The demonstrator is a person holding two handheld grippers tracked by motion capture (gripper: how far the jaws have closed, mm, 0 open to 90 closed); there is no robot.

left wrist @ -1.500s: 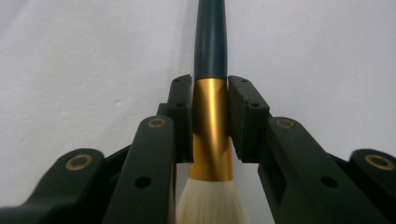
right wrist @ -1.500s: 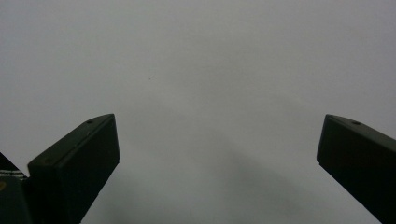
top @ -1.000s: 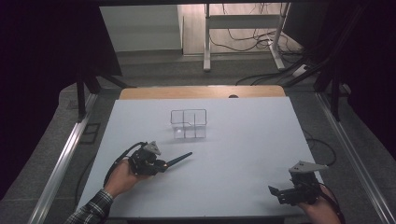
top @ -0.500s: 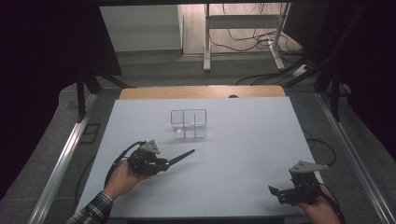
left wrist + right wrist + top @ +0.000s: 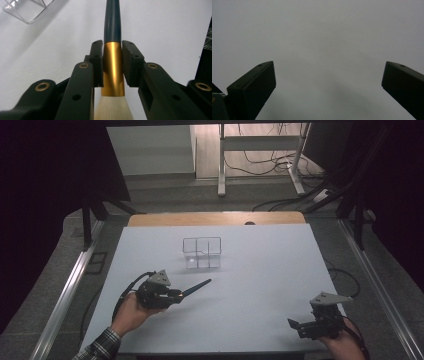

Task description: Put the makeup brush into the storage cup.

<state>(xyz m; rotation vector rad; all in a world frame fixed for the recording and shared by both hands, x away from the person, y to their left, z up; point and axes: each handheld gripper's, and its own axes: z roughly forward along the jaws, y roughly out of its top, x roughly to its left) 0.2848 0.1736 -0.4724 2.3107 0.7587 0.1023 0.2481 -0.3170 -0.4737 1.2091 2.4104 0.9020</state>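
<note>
A brush with a dark handle [image 5: 197,287], a gold ferrule [image 5: 113,67] and pale bristles [image 5: 113,108] is clamped in my left gripper [image 5: 176,294]. The pads press on the ferrule from both sides, and the handle points away toward the right, low over the white table [image 5: 260,270]. A clear plastic box [image 5: 202,252] with several compartments stands beyond the handle's tip; its corner [image 5: 27,10] appears at the upper left of the left gripper view. My right gripper [image 5: 299,326] rests near the front right edge, jaws wide apart over bare table [image 5: 324,37].
A wooden strip [image 5: 215,218] borders the table's far edge. Metal rails [image 5: 75,280] run along both sides. Desk legs and cables [image 5: 260,165] stand on the floor behind.
The brush's handle tip has crept slightly up and right, toward the box. The right gripper has stayed still.
</note>
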